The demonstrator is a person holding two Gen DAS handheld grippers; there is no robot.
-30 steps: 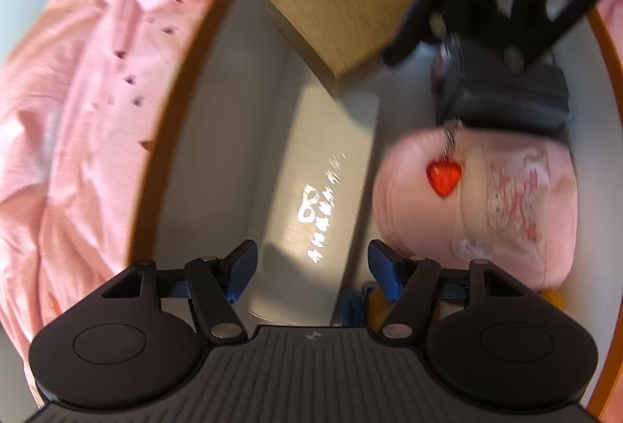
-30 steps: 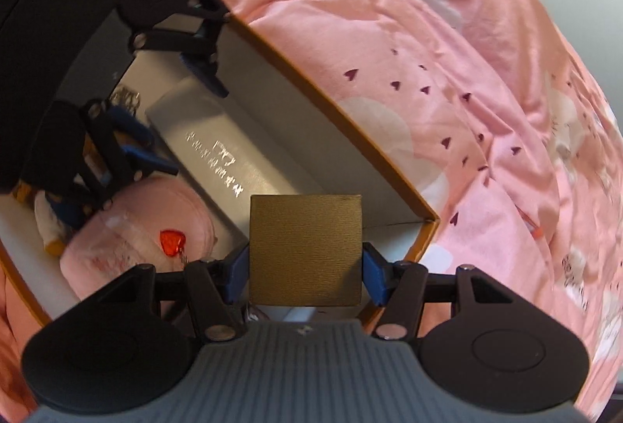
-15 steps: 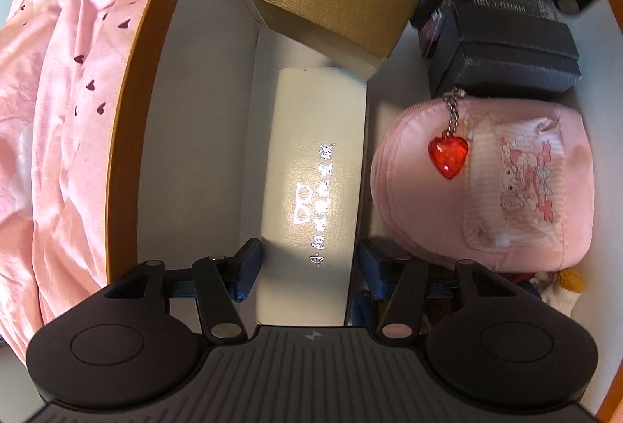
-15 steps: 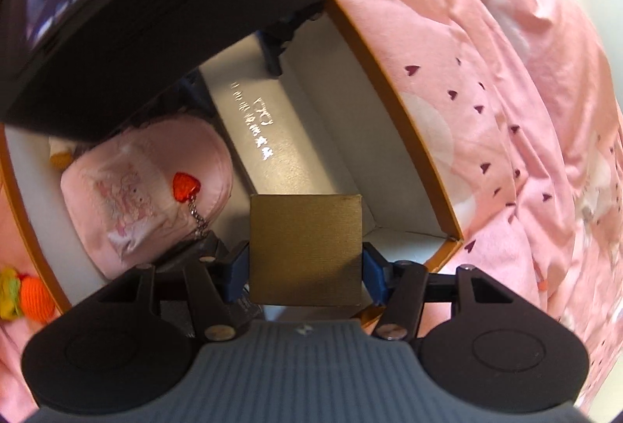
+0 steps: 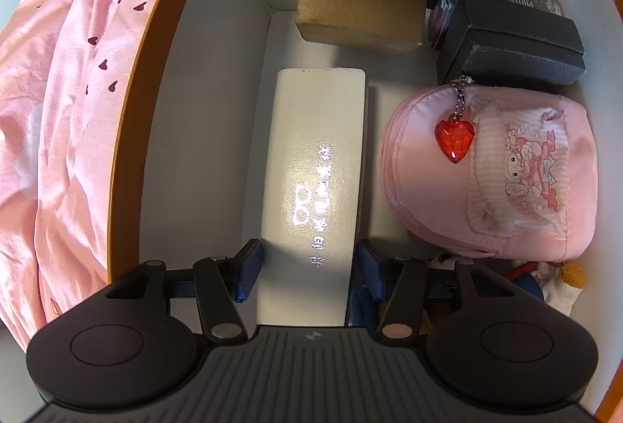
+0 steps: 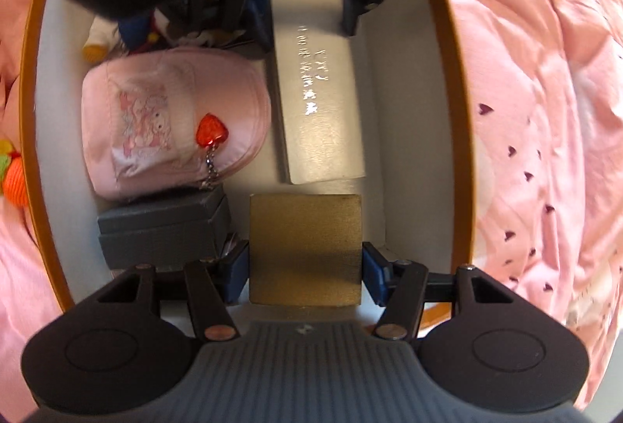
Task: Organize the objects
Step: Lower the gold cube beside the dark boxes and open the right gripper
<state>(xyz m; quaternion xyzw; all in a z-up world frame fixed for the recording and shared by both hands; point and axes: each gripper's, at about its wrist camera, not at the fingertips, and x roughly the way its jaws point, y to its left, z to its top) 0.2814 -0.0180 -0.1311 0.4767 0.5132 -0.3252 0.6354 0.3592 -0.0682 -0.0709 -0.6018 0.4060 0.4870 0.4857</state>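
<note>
Pink heart-print bedsheet [image 5: 70, 111] under orange-rimmed white storage box [image 5: 128, 119]. Long white leather-look case [image 5: 315, 189] sits between left gripper [image 5: 307, 267] pads – pinched. Bare floor at 9 o'clock, pink pouch [image 5: 506, 173] at 3. Right gripper [image 6: 305, 267] clamps square gold box [image 6: 305, 247] – black box [image 6: 163, 232] at 9 o'clock.

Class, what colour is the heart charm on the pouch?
Red heart charm, clearest in the left wrist view.
</note>
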